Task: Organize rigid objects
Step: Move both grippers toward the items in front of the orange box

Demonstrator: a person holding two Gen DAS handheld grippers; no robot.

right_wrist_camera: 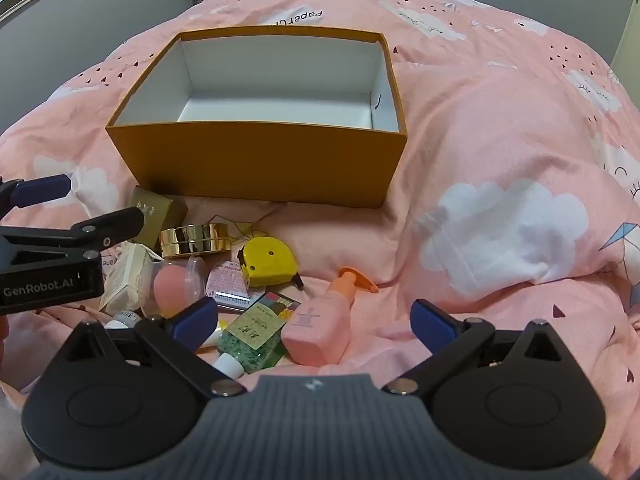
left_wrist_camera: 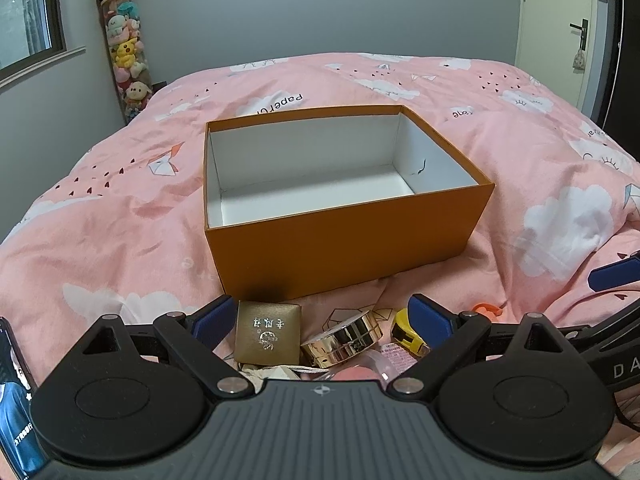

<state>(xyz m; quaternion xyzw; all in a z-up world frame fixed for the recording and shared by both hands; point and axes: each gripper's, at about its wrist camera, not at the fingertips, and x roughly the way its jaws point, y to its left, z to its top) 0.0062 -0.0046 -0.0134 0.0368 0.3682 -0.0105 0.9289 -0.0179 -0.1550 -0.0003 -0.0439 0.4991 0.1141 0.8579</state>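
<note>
An open orange box (left_wrist_camera: 344,248) with a white, bare inside stands on the pink duvet, also seen from the right wrist (right_wrist_camera: 260,164). In front of it lies a heap of small items: a brown-gold case (left_wrist_camera: 268,334), a round gold compact (left_wrist_camera: 344,338), a yellow tape measure (right_wrist_camera: 268,266), a pink pump bottle (right_wrist_camera: 320,328), a green bottle (right_wrist_camera: 252,340) and a pink sponge in a clear case (right_wrist_camera: 176,286). My left gripper (left_wrist_camera: 320,318) hangs open above the case and compact. Over the two bottles my right gripper (right_wrist_camera: 316,320) is open too, holding nothing.
The pink duvet (right_wrist_camera: 500,160) bulges into folds right of the box. A white carton (right_wrist_camera: 124,276) lies at the heap's left. A phone (left_wrist_camera: 16,400) shows at the lower left edge. A plush toy column (left_wrist_camera: 126,60) and a door (left_wrist_camera: 560,20) stand by the far wall.
</note>
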